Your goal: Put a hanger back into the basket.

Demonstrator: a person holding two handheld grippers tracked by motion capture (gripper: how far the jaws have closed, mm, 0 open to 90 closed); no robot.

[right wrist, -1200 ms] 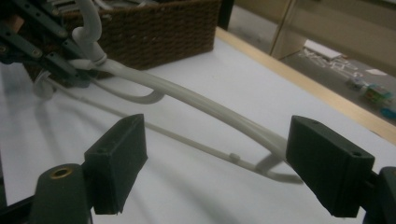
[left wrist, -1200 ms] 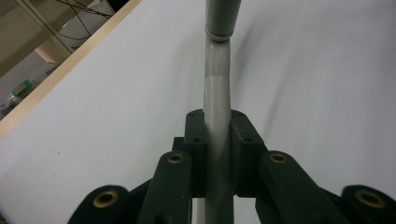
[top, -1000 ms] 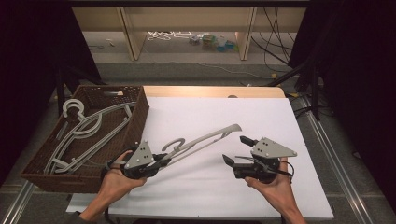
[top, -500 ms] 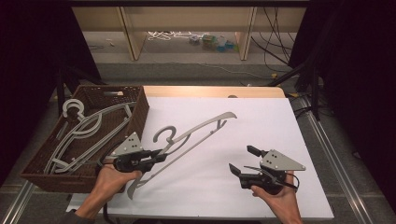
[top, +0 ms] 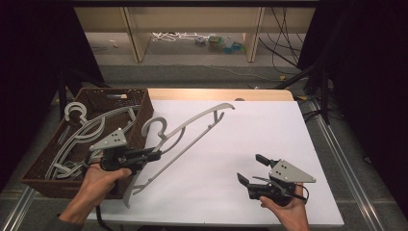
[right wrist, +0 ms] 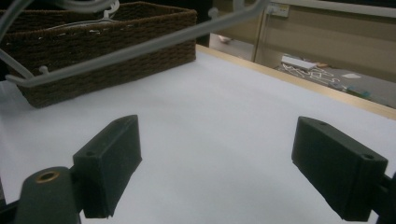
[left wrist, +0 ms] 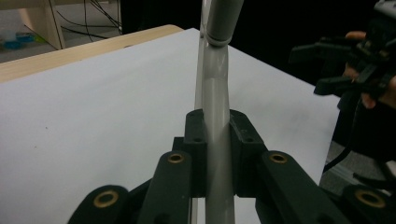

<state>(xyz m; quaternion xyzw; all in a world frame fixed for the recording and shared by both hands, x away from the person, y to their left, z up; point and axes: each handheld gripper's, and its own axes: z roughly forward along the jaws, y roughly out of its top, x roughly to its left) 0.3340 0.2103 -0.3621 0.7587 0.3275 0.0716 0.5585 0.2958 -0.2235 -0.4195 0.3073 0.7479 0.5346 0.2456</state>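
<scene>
1. White counter (top: 231, 144) with a brown basket (top: 139, 103) at its left side.
2. One grey hanger (top: 192, 126) is held up over the counter, just beside the basket.
3. The left gripper (top: 153, 155) has its jaws pinching the hanger's bar.
4. The right gripper (top: 251, 169) waits apart, jaws spread wide.
5. I think the carrying step is on. Next, lower the hanger flat and let go.

You face a worktop (top: 269, 144) covered in white, its far edge showing pale wood. Beyond it, a grey floor (top: 192, 74) runs to a low wooden shelf unit (top: 192, 24) with tangled white cables (top: 173, 36) and small coloured items underneath. Dark curtains (top: 365, 72) close both sides.
</scene>
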